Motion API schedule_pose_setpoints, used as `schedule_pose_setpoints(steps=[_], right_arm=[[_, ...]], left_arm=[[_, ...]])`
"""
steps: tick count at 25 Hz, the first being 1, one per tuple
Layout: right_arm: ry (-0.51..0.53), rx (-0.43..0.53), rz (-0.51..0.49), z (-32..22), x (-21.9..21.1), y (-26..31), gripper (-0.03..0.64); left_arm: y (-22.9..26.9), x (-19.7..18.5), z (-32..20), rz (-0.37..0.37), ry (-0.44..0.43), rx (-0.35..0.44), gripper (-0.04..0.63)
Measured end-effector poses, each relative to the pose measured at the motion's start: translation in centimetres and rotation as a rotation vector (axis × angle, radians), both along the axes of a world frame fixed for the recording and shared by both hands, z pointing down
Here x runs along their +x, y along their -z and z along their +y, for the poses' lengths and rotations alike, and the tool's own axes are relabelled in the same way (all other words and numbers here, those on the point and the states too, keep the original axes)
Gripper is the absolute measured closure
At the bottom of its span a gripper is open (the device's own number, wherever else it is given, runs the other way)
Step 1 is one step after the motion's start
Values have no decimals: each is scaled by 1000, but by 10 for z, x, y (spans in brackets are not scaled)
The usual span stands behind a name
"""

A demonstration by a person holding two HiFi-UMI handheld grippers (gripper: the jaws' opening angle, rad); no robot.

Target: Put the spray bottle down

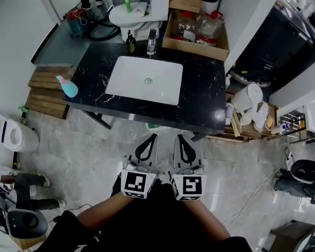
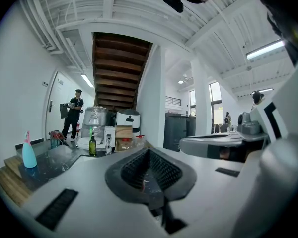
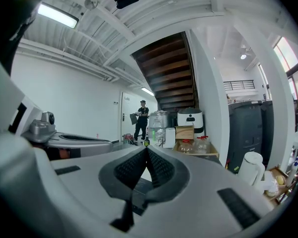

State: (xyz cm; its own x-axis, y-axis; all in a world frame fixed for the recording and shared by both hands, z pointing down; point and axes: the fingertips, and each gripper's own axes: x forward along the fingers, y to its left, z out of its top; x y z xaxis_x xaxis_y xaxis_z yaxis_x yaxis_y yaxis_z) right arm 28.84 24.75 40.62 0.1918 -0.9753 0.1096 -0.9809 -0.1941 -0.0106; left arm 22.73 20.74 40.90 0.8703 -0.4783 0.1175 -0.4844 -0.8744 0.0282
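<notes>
Teal plastic spray bottle [image 1: 69,87] stands left of sink [image 1: 131,80], already down. Judged light, smooth, top-heavy; grip mid-body. Left gripper [image 1: 151,139], right gripper [image 1: 178,139]: jaws pressed together, empty.

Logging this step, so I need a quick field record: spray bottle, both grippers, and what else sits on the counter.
spray bottle: upright on the counter, at its left front corner, untouched
left gripper: shut, empty, short of the counter
right gripper: shut, empty, beside the left gripper
counter: black, white sink set in it
also there: dark bottle beside the faucet, behind the sink
task: bottle appears already put down
</notes>
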Motion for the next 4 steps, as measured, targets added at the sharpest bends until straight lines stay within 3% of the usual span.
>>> schedule_pose_setpoints(steps=[4], right_arm=[[3,7,5,-4,-1,3,603]], left_arm=[[1,0,-4,3,0,-3,582]])
